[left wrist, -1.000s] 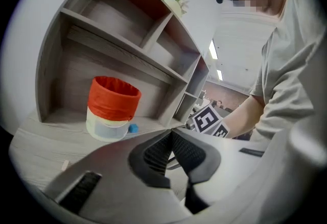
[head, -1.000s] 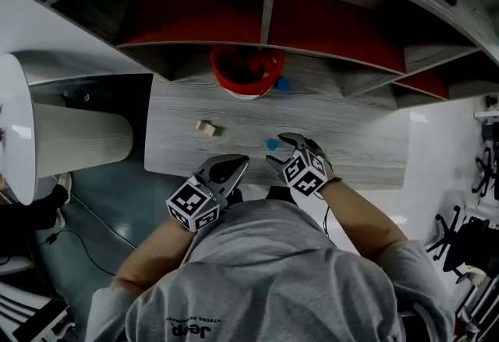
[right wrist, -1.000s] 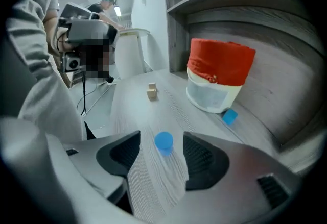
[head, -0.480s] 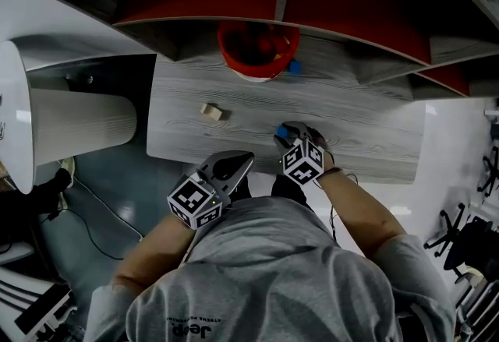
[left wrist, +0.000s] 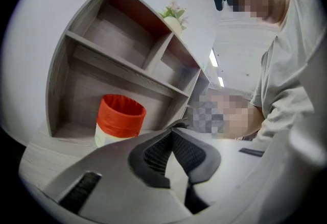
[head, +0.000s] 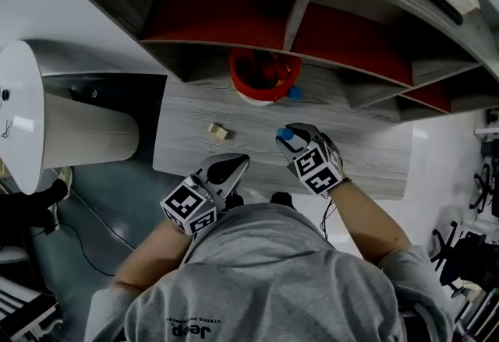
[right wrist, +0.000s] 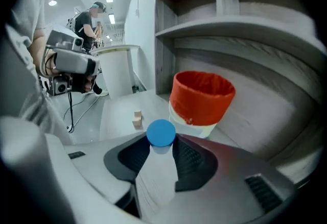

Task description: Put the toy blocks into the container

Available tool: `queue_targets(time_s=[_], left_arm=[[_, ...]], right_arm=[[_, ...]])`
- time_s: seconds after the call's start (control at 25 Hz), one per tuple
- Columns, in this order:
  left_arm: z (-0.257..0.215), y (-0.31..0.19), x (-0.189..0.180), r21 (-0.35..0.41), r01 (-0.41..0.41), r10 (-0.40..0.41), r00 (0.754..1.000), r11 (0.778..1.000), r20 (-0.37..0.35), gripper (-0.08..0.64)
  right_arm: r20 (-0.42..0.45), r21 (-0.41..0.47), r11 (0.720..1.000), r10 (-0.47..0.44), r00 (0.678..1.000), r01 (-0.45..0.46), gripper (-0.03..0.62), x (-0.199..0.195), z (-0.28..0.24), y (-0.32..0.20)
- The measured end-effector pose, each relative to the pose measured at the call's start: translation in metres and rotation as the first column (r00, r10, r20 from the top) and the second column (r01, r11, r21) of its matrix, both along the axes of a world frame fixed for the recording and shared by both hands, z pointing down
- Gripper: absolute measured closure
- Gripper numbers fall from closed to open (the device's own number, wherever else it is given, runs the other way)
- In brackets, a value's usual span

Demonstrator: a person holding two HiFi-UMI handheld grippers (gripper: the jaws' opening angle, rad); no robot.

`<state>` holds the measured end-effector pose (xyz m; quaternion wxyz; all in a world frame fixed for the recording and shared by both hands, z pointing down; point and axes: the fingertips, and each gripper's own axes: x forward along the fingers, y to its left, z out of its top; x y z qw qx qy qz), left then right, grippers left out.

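Pinching the blue block (right wrist: 161, 132) at its very tips, the just-closing right gripper (right wrist: 163, 146) may drop it; left gripper (left wrist: 171, 133) clenched, empty.

The jaws of the right gripper (head: 291, 139) have just been closing and now pinch the blue block (head: 285, 132), which is no longer lying free on the table (head: 203, 111). Gripper and block are now further up the frame, nearer to the red container (head: 263, 77).
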<state>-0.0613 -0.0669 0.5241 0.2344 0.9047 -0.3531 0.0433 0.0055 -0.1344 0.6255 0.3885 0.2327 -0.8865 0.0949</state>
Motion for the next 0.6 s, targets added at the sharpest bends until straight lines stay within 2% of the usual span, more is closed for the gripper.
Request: queue_targets(time_s=[0.28, 0.6], left_arm=[[-0.059, -0.026, -0.022, 0.122, 0.032, -0.029, 0.999, 0.992, -0.026, 0.548], [-0.091, -0.041, -0.054, 0.18, 0.086, -0.084, 0.996, 0.98, -0.018, 0.548]], right_arm=[[0.037, 0.127, 0.992, 0.019, 0.999, -0.024, 0.426, -0.016, -0.095, -0.059], [0.01, 0.217, 0.976, 0.012, 1.0, -0.014, 0.426, -0.038, -0.126, -0.102]])
